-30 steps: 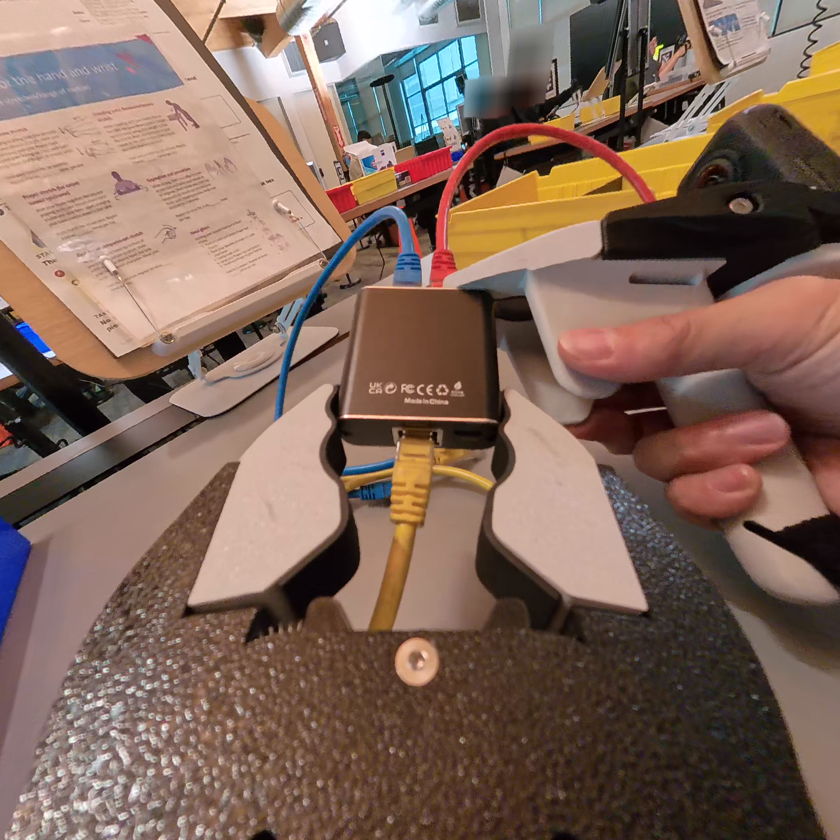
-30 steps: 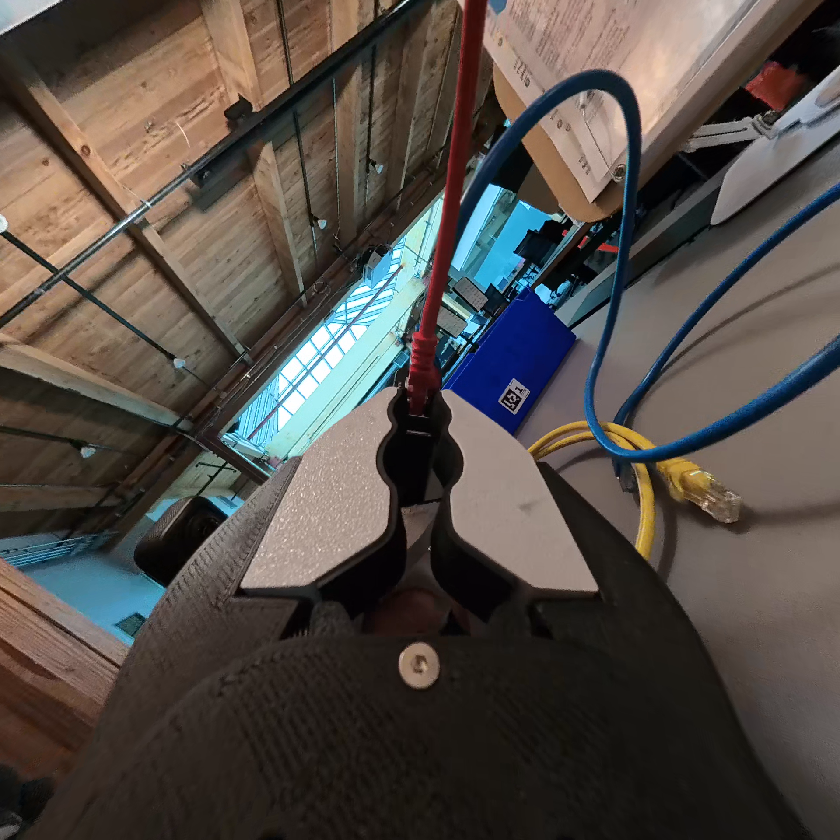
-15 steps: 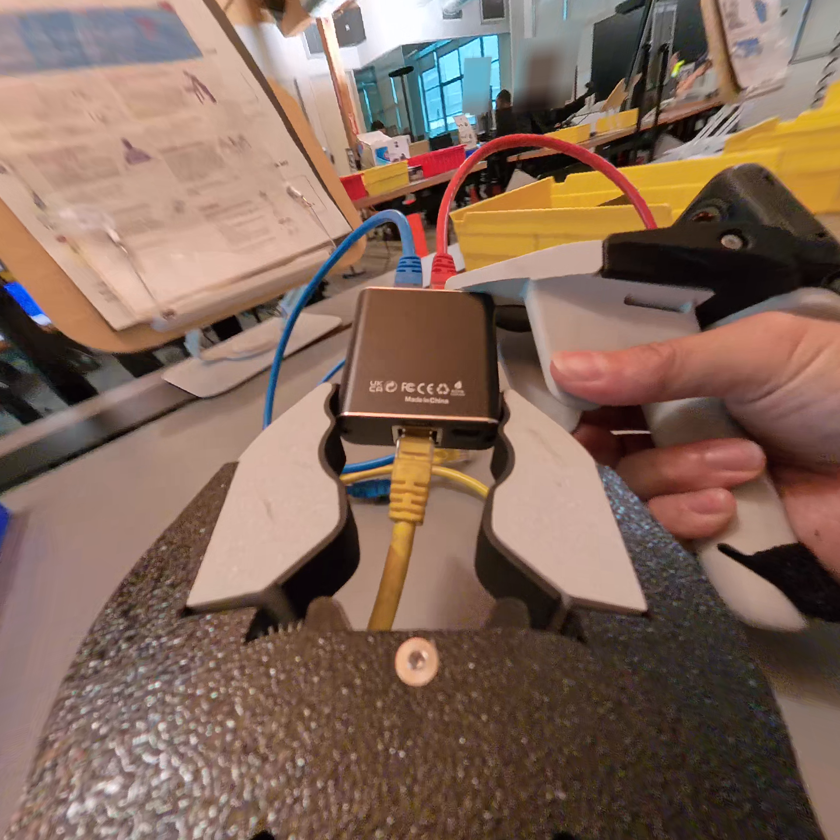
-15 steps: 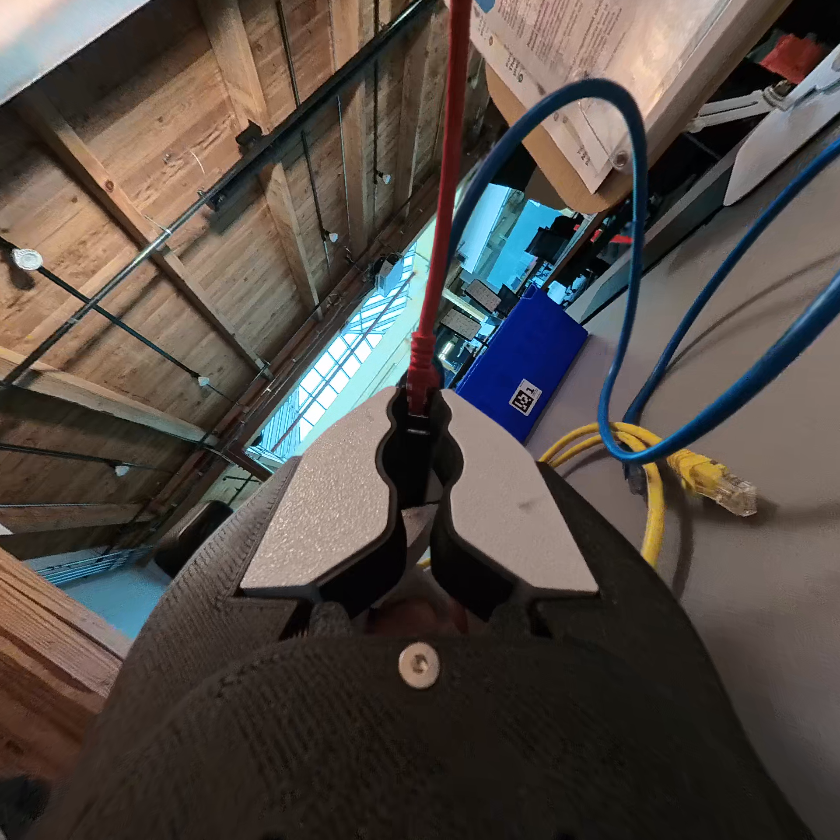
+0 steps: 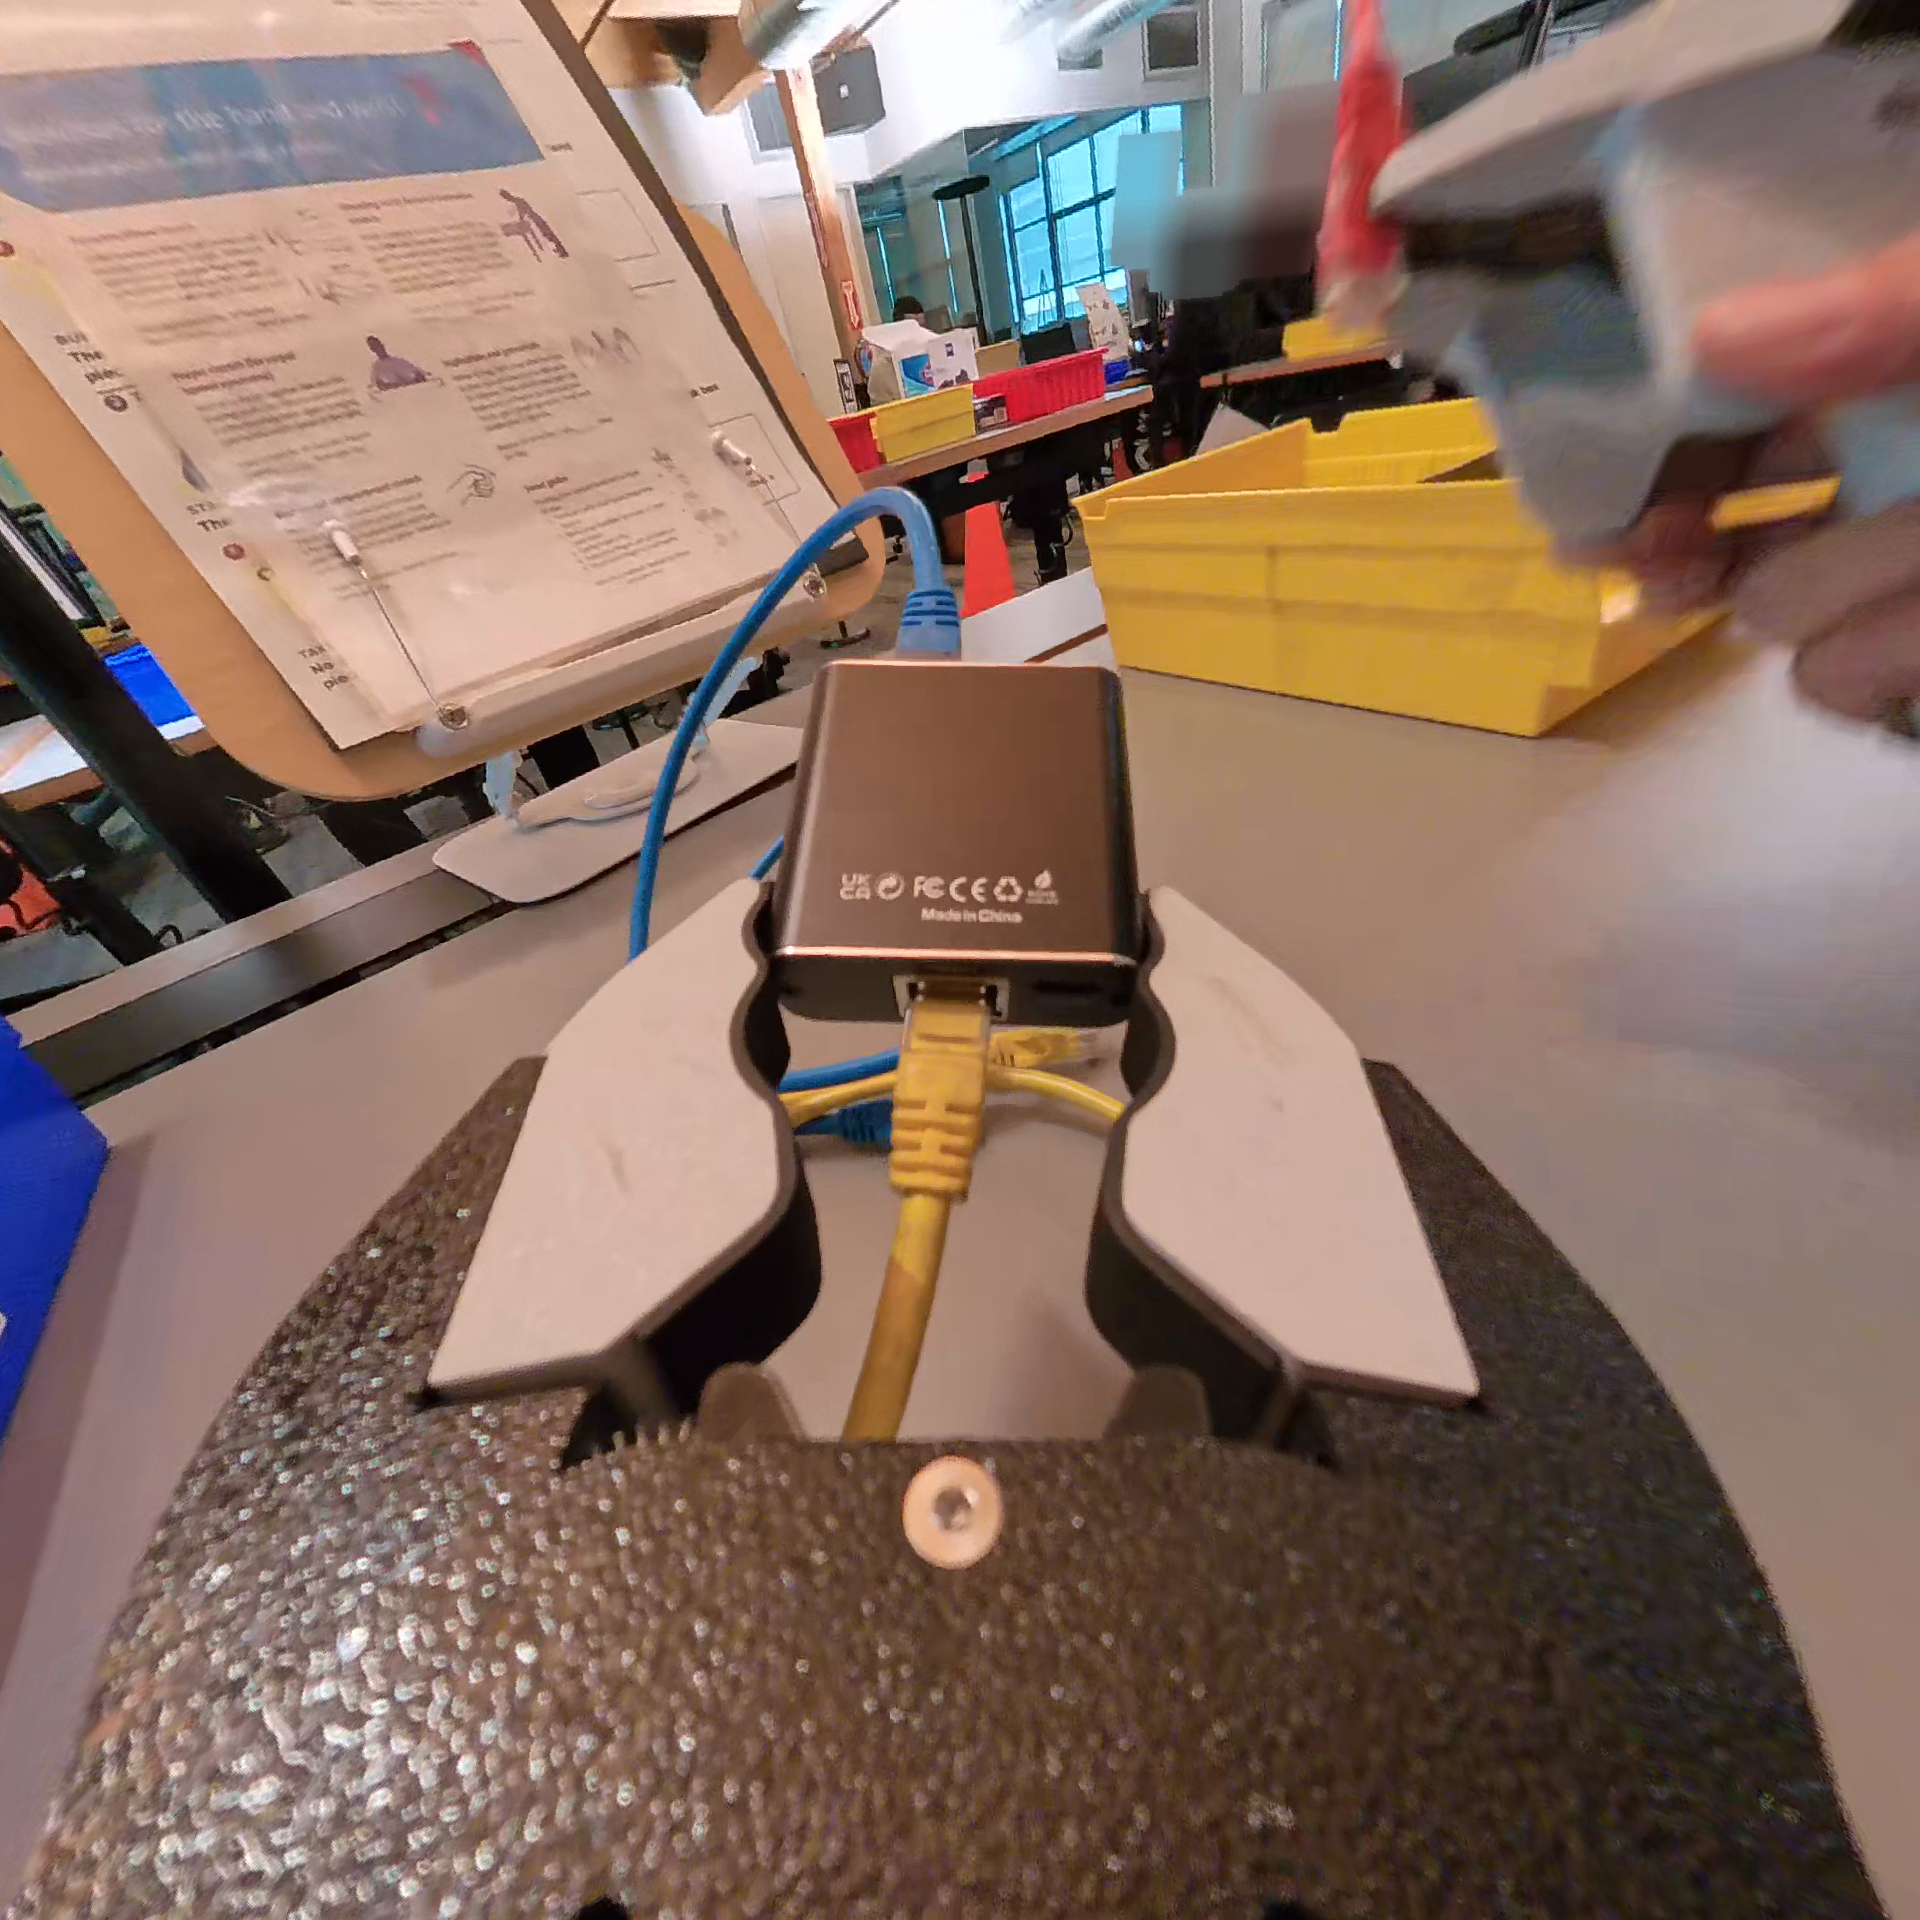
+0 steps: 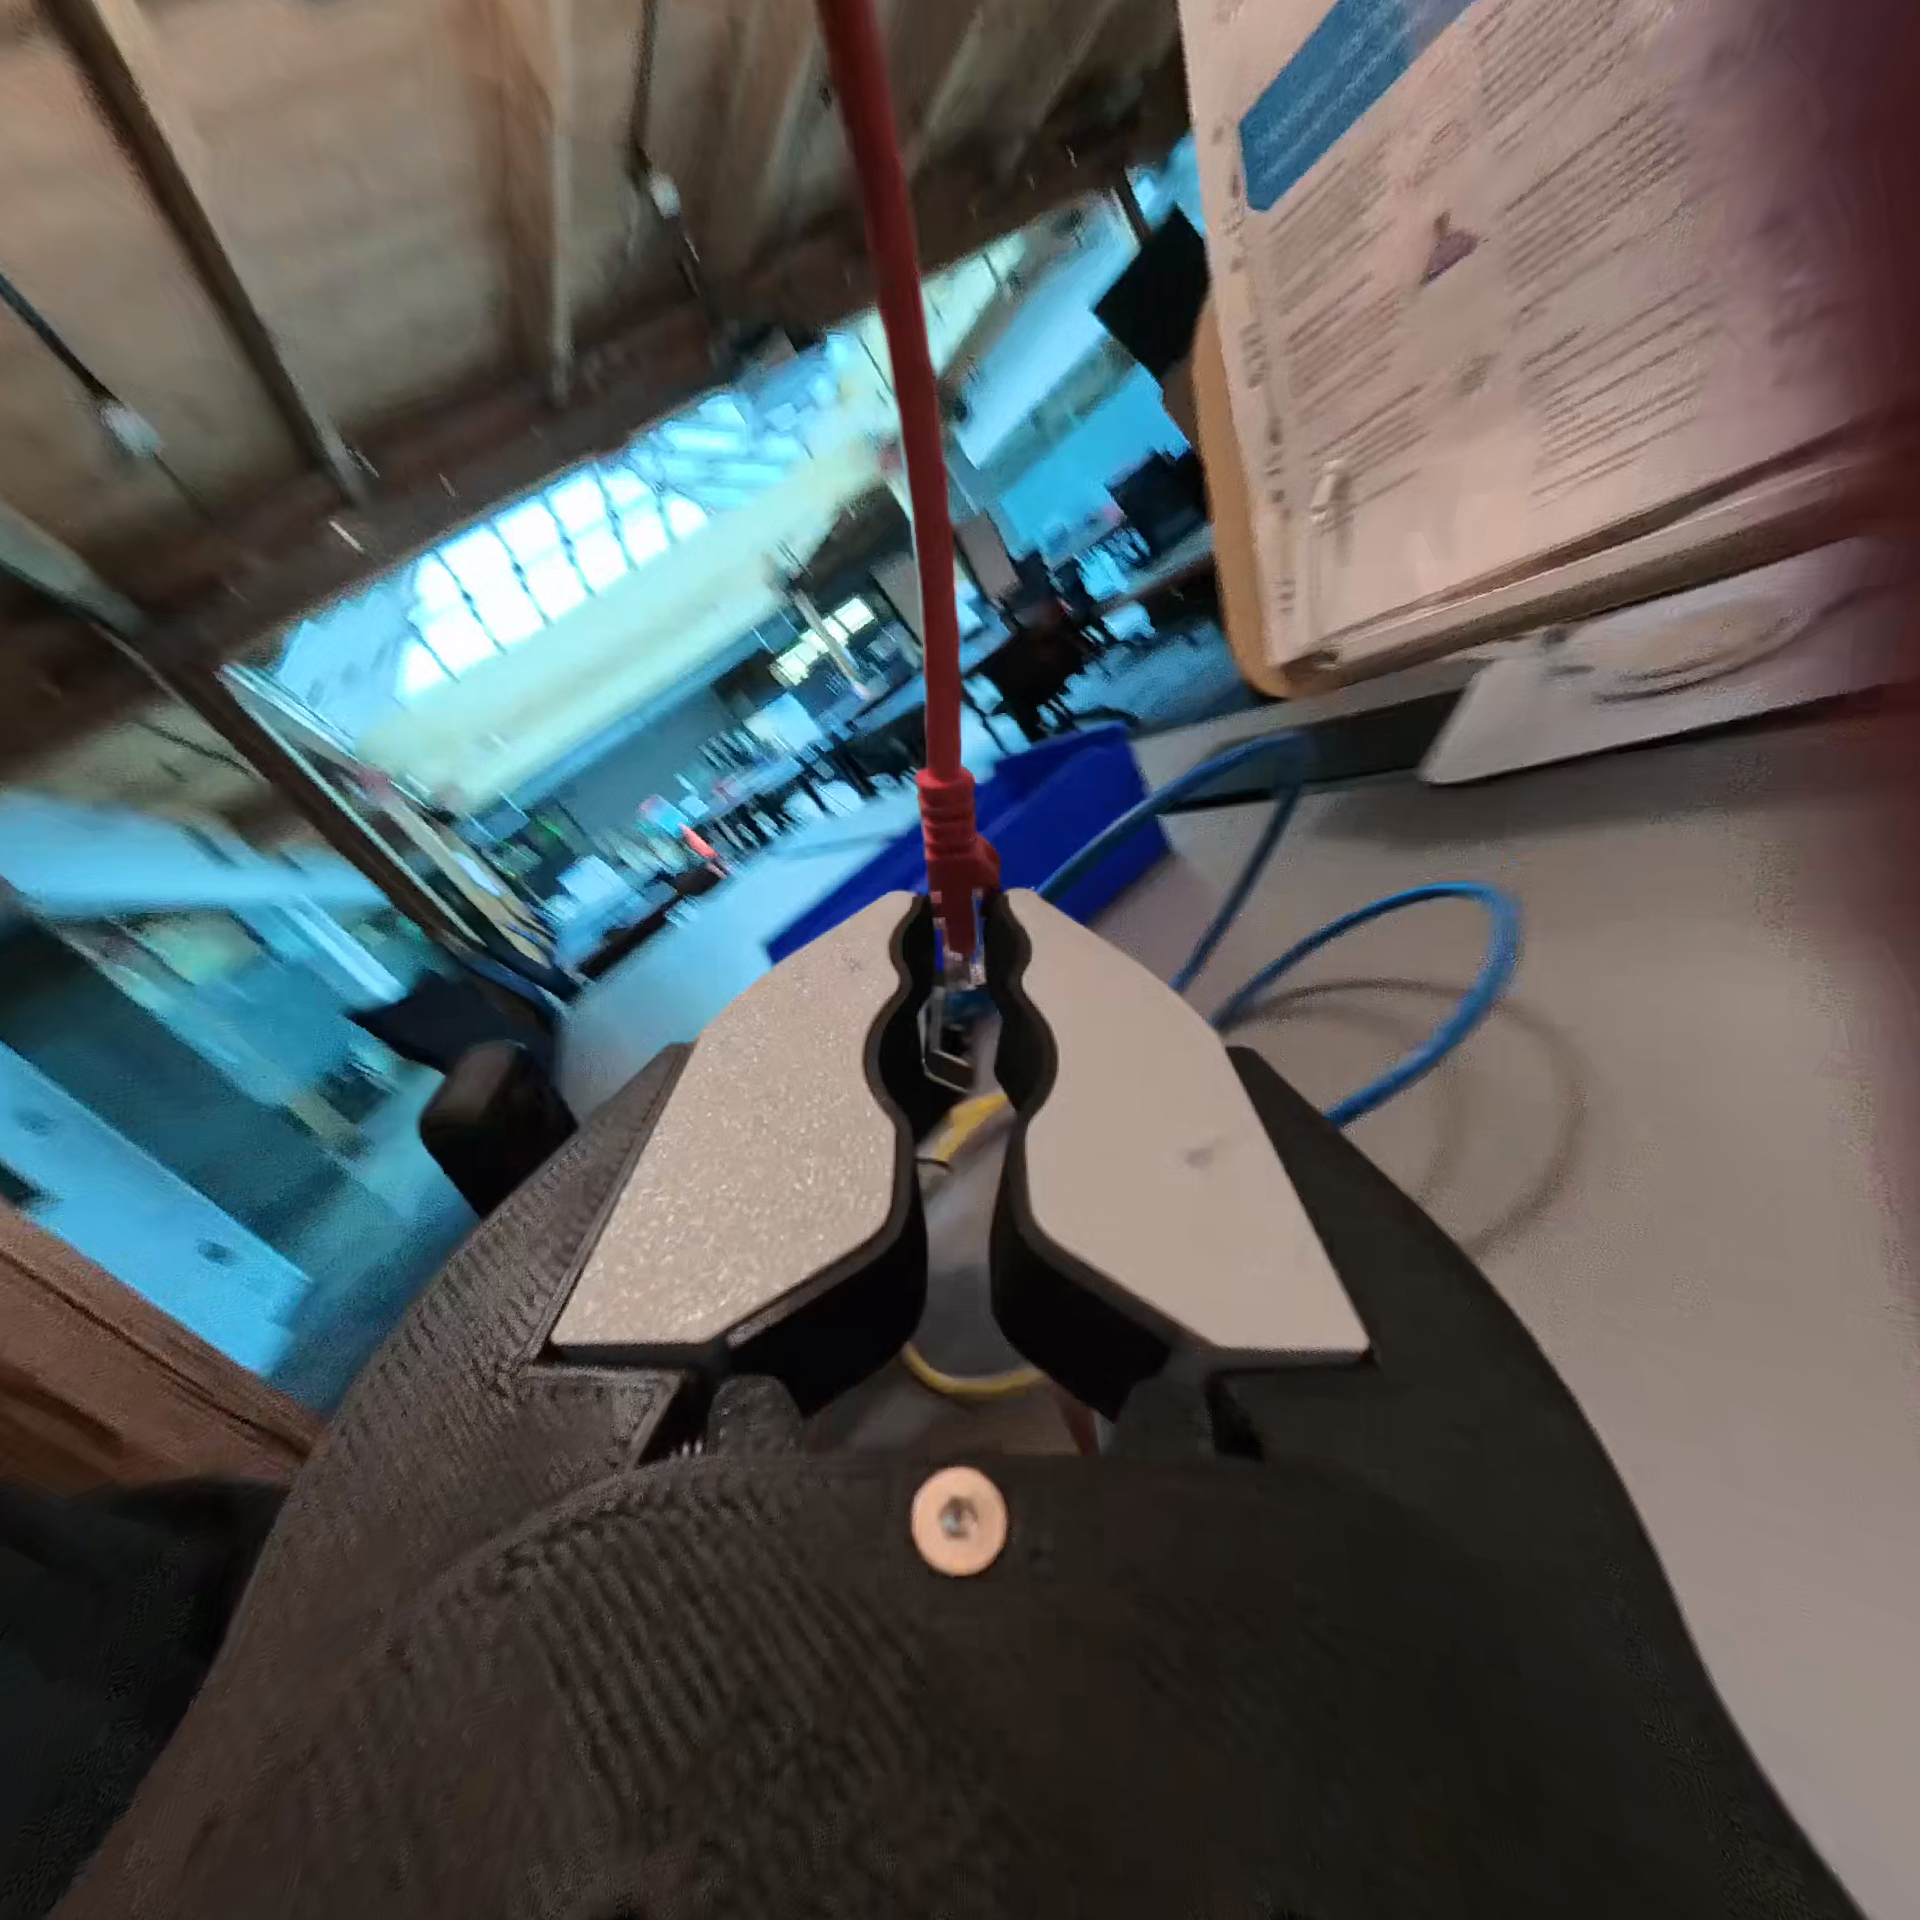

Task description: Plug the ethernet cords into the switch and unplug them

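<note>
**Now: red plug clear of the switch**

Centrally, my left gripper (image 5: 956,997) clamps the switch (image 5: 961,821), its long axis running away from me. My right gripper (image 6: 961,935), blurred at upper right in the left wrist view, pinches the red cord (image 6: 951,831) above and right of the switch. Two cords are plugged in: yellow cord (image 5: 935,1101) near, blue cord (image 5: 930,613) far. Three cords, one switch.

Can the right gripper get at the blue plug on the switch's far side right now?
Probably not yet. The right gripper is shut on the red plug and raised off to one side. The blue plug itself sits exposed behind the switch, with nothing crowding it.
</note>
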`<state>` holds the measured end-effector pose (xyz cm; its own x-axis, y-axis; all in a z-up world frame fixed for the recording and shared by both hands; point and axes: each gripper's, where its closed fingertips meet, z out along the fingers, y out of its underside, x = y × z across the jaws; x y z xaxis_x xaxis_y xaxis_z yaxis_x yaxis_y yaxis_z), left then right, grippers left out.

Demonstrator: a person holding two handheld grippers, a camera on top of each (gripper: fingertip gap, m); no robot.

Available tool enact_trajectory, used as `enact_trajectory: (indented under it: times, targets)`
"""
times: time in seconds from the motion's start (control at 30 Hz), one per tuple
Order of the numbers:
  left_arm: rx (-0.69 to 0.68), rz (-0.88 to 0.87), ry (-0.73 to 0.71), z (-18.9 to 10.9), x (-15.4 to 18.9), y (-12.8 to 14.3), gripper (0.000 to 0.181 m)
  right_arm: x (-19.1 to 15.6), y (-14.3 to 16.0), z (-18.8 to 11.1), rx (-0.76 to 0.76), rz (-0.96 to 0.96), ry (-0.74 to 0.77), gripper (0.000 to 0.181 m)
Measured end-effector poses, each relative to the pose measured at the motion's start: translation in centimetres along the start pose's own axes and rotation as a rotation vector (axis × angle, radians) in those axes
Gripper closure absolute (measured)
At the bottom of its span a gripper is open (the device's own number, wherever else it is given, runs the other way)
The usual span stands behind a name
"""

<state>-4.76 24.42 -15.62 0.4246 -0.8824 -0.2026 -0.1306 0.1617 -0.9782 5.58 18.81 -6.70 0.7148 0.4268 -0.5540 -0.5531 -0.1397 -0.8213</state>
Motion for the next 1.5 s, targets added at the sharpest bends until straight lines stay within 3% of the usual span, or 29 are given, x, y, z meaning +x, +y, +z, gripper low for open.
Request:
enact_trajectory:
  times: [0.07, 0.13, 0.27, 0.43, 0.57, 0.7, 0.87, 0.93, 1.07, 1.13, 1.23, 1.27, 1.37, 1.5]
  targets:
    - [-0.010, -0.008, 0.007, 0.1, 0.0, 0.2, 0.119, 1.1, -3.2, -2.7, -0.031, -0.116, 0.104, 0.172]
    - [-0.005, -0.001, 0.010, 0.0, 0.1, 0.1, 0.119, 3.3, -5.3, -5.5, -0.166, -0.187, 0.214, 0.171]
    - [-0.014, 0.003, 0.025, 0.2, 0.3, 0.2, 0.119, 11.8, -7.9, -12.0, -0.398, -0.208, 0.527, 0.171]
    - [-0.017, 0.005, 0.034, 0.2, 0.4, 0.3, 0.119, 19.4, -7.5, -17.6, -0.525, -0.146, 0.742, 0.171]
    - [-0.021, 0.009, 0.042, 0.2, 0.5, 0.3, 0.119, 22.6, -4.9, -19.7, -0.657, -0.192, 0.822, 0.171]
    - [-0.024, 0.011, 0.048, 0.2, 0.6, 0.4, 0.119, 24.1, -2.9, -21.3, -0.832, -0.299, 0.910, 0.170]
    - [-0.028, 0.013, 0.051, 0.2, 0.7, 0.4, 0.119, 26.0, -4.2, -25.0, -1.109, -0.536, 1.087, 0.170]
    - [-0.029, 0.013, 0.052, 0.3, 0.7, 0.4, 0.119, 26.5, -4.3, -26.2, -1.191, -0.537, 1.120, 0.170]
    - [-0.032, 0.013, 0.053, 0.3, 0.7, 0.5, 0.119, 27.1, -5.3, -27.5, -1.230, -0.503, 1.198, 0.170]
    - [-0.033, 0.015, 0.056, 0.3, 0.7, 0.5, 0.119, 27.3, -6.7, -27.6, -1.177, -0.493, 1.259, 0.171]
    - [-0.036, 0.019, 0.061, 0.3, 0.8, 0.5, 0.119, 27.2, -6.7, -27.2, -1.218, -0.522, 1.206, 0.169]
    - [-0.037, 0.020, 0.062, 0.3, 0.9, 0.5, 0.119, 27.2, -6.3, -27.5, -1.266, -0.544, 1.199, 0.164]
    - [-0.036, 0.019, 0.066, 0.3, 0.9, 0.5, 0.119, 26.7, -6.0, -27.3, -1.312, -0.601, 1.209, 0.126]
    - [-0.034, 0.019, 0.070, 0.3, 0.9, 0.5, 0.119, 24.7, -7.8, -25.8, -1.186, -0.644, 1.209, 0.117]
